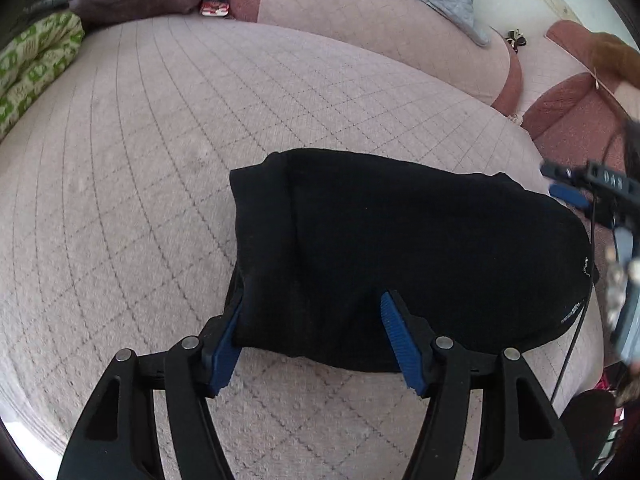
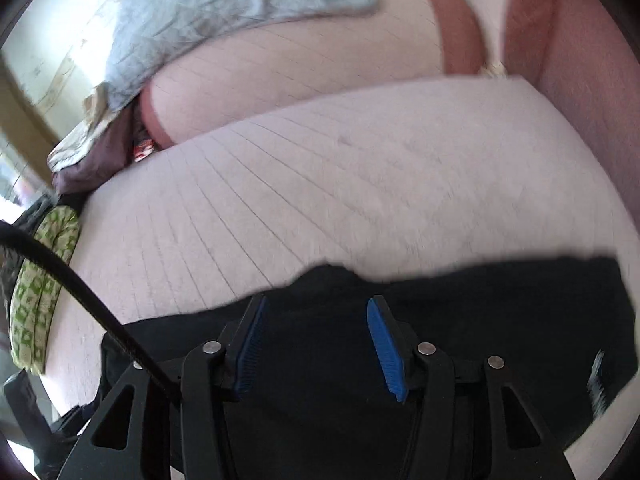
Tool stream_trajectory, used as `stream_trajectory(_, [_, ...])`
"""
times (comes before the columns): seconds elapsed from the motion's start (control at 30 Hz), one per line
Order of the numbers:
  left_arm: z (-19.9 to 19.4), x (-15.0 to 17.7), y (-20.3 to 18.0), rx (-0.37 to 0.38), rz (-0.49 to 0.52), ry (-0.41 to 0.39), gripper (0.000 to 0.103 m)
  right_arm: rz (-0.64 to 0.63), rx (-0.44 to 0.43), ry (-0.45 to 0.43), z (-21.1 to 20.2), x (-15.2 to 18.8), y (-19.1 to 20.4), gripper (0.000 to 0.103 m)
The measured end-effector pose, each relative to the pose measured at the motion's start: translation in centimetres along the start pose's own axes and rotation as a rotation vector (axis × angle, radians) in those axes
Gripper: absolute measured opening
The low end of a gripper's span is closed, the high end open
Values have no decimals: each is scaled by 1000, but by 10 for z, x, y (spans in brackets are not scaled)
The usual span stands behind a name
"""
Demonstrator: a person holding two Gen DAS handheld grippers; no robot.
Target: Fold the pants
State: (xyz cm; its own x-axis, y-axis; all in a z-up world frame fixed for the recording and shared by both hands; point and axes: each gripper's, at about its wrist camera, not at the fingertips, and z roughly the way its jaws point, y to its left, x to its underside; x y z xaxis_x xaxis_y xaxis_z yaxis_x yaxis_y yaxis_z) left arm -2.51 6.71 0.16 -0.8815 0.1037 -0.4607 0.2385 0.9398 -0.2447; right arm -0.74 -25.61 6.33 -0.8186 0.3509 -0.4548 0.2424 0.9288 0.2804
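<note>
1. The black pants (image 1: 400, 252) are seen lying on the pink quilted sofa seat (image 1: 160, 140), already folded into a compact bundle.
2. The left gripper (image 1: 312, 340) is spread wide; the near edge of the bundle lies between its blue fingers (image 1: 396, 336), with no cloth pinched.
3. The right gripper (image 2: 316, 344) is also held wide over the dark cloth, which fills the space between and below its fingers; whether they touch it cannot be told, because this view is blurred.
4. The folding is judged to be near its end, at the release or tidying step.
5. For the next move, a light pressing of the bundle or a clean withdrawal is probably called for, without the layers being dragged open.
</note>
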Motion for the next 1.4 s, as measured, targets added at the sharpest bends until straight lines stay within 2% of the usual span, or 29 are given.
stream_trajectory(0.03, [1, 1, 1, 7, -5, 1, 67, -24, -10, 14, 3, -7, 1, 66])
stream_trajectory(0.2, [2, 3, 2, 10, 7, -6, 68, -209, 60, 111, 53, -33, 21, 67])
stream_trajectory(0.3, [4, 1, 0, 4, 17, -5, 71, -292, 90, 215, 82, -29, 20, 68])
stream_trajectory(0.37, [5, -2, -2, 2, 24, -1, 73, -330, 95, 254, 90, -20, 14, 67])
stream_trajectory(0.4, [8, -3, -5, -3, 29, 0, 74, -351, 95, 252, 91, -14, 15, 63])
stream_trajectory(0.43, [8, -4, -6, -8, 34, 2, 74, -360, 94, 246, 89, -11, 15, 49])
stream_trajectory(0.47, [9, -4, -7, -11, 38, 4, 74, -367, 107, 236, 86, -8, 14, 40])
stream_trajectory(0.5, [9, -5, -8, -14, 42, 4, 74, -359, 108, 226, 83, -7, 13, 24])
stream_trajectory(0.57, [10, -6, -10, -16, 45, 4, 74, -322, 94, 202, 74, -10, 9, 15])
stream_trajectory(0.7, [10, -5, -11, -22, 44, 3, 75, -288, 135, 136, 68, -29, 5, 12])
stream_trajectory(0.87, [15, -5, -18, -40, 72, 3, 77, -289, 198, 146, 92, -47, 14, 9])
stream_trajectory(0.9, [15, -6, -20, -43, 76, 3, 78, -292, 210, 143, 94, -46, 17, 3])
stream_trajectory(1.0, [16, -7, -18, -40, 77, 5, 79, -254, 247, 123, 99, -56, 13, 4])
stream_trajectory(1.07, [15, -8, -17, -30, 71, 4, 79, -210, 253, 66, 84, -63, 11, 7])
stream_trajectory(1.13, [13, -10, -14, -2, 51, 3, 79, -161, 214, 17, 58, -63, 8, 28])
stream_trajectory(1.17, [10, -10, -9, 22, 33, 2, 79, -147, 202, 7, 45, -59, 6, 32])
stream_trajectory(1.2, [6, -11, -5, 54, 7, 0, 79, -142, 187, 1, 29, -50, 4, 36])
stream_trajectory(1.3, [-4, -13, 10, 164, -82, -22, 79, -126, 128, 45, -3, -14, -4, 36])
stream_trajectory(1.33, [-5, -14, 13, 183, -103, -23, 79, -109, 115, 64, -9, -2, -10, 36])
stream_trajectory(1.4, [0, -13, 15, 168, -116, -2, 79, -57, 103, 125, -20, 26, -30, 36])
